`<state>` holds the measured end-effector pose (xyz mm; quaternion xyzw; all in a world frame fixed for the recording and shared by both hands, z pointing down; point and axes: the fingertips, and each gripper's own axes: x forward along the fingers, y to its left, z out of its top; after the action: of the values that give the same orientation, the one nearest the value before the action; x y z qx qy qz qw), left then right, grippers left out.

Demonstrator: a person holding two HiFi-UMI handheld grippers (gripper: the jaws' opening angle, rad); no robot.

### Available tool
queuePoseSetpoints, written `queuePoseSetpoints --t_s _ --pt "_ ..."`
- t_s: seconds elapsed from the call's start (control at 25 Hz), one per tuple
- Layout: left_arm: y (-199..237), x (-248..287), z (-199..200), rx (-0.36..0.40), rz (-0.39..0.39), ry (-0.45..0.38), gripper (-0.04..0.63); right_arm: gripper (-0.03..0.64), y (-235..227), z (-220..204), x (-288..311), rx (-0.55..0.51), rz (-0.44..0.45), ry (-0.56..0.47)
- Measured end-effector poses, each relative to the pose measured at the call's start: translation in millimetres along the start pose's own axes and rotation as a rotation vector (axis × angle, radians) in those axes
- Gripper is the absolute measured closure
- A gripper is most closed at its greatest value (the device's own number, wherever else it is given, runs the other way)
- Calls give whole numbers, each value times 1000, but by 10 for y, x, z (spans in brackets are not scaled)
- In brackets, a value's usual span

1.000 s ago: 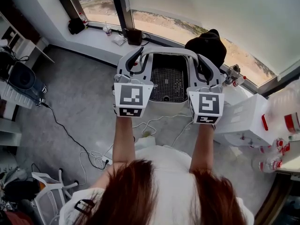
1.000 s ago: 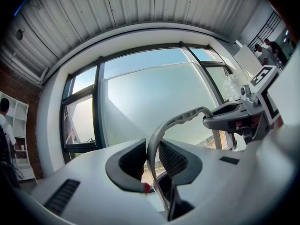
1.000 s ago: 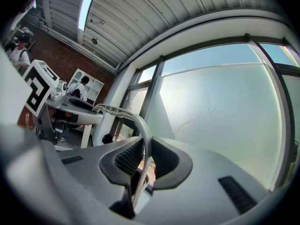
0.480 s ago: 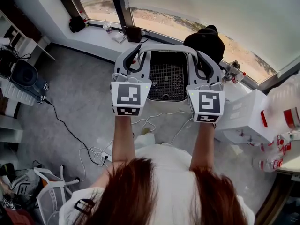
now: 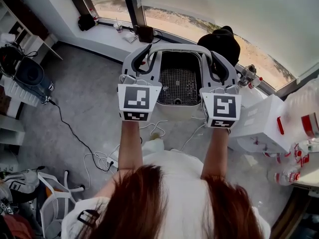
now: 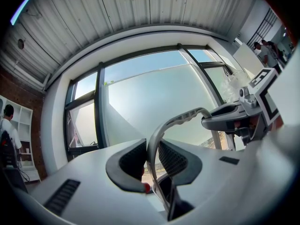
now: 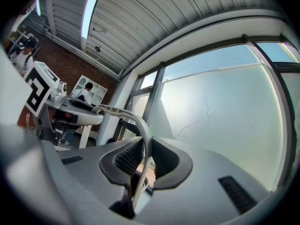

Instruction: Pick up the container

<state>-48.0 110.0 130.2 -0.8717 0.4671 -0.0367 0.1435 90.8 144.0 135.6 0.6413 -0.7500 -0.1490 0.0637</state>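
In the head view a white container (image 5: 179, 111) with a dark mesh bottom hangs above the floor by its pale grey bail handle (image 5: 179, 47). My left gripper (image 5: 141, 65) is shut on the handle's left end and my right gripper (image 5: 220, 68) on its right end. In the left gripper view the handle (image 6: 180, 118) runs between the ribbed pads of the left gripper (image 6: 151, 159), and the right gripper (image 6: 233, 121) shows beyond. The right gripper view has the handle (image 7: 143, 125) pinched in the right gripper (image 7: 146, 159), with the left gripper (image 7: 70, 112) at the far end.
A windowsill ahead carries a black bag (image 5: 223, 43), a dark box (image 5: 146, 34) and a cup. A white cabinet (image 5: 259, 126) and bottles (image 5: 294, 169) stand at the right. Cables (image 5: 99, 159) trail over the floor, shelving (image 5: 20, 78) lines the left, and a white chair (image 5: 55, 203) is at lower left.
Both grippers have carried the container a little up and forward toward the window. The grips on the handle look the same.
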Motion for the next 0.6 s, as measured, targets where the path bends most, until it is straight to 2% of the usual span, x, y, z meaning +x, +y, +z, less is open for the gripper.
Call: queuePoseSetpoints --t_s 0.6 --pt "15 -16 69 18 -12 -5 506 551 -5 48 -11 8 -6 -11"
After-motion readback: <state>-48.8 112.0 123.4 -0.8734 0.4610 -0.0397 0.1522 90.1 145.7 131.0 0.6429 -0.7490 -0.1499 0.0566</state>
